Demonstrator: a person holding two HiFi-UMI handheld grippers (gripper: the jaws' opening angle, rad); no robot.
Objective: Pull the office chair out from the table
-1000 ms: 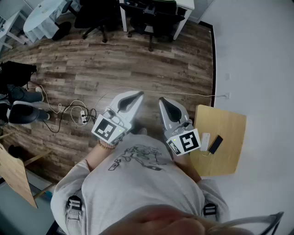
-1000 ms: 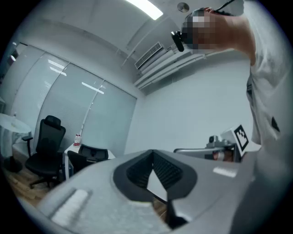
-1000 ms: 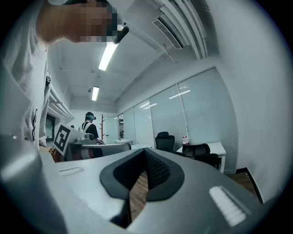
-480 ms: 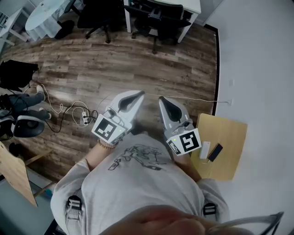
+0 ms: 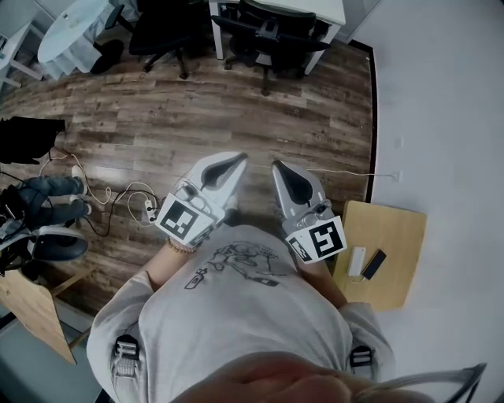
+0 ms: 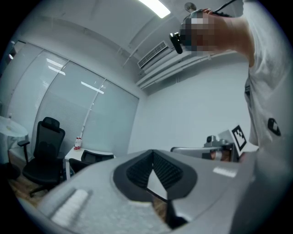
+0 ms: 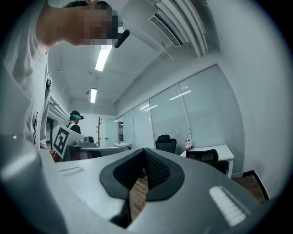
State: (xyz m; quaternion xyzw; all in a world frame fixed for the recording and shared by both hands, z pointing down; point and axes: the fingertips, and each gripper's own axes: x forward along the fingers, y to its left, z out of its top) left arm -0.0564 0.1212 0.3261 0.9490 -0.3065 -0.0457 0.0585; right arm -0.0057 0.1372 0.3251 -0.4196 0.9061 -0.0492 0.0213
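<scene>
Wood-plank flooring fills the room. Nearest, the left gripper and right gripper are both clenched on nothing, held out side by side before the person. Far ahead, well apart from them, the chair sits tucked against the white table. It probably rolls easily on castors yet carries some weight. The backrest's top edge or an armrest looks the firmest hold. No writing is legible, and the grippers show only square markers.

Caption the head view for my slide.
Shut and empty, the left claw and right claw face the office chair at the white table.
</scene>
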